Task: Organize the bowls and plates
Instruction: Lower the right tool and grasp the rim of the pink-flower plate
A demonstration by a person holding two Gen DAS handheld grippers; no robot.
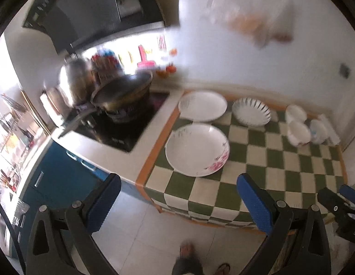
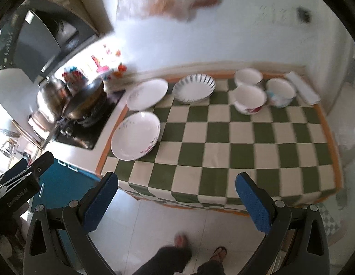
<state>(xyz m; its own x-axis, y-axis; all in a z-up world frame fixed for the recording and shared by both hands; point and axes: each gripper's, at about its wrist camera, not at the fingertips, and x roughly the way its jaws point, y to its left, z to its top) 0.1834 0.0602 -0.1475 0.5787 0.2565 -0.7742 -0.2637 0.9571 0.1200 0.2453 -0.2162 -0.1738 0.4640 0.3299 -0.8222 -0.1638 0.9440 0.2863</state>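
Both grippers, left gripper (image 1: pixel 178 197) and right gripper (image 2: pixel 177 197), hang spread wide, holding nothing, above the floor; plates (image 2: pixel 136 135) and bowls (image 2: pixel 249 98) sit ahead on the checkered table (image 2: pixel 223 151).

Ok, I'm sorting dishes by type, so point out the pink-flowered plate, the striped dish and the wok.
pink-flowered plate (image 1: pixel 197 149): left wrist view, bare white centre.
striped dish (image 2: pixel 194 88): right wrist view, middle of its well.
wok (image 1: pixel 122 89): left wrist view, dark inside surface.

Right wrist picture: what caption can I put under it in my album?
Open right gripper hovers before a checkered table with three plates and three bowls.
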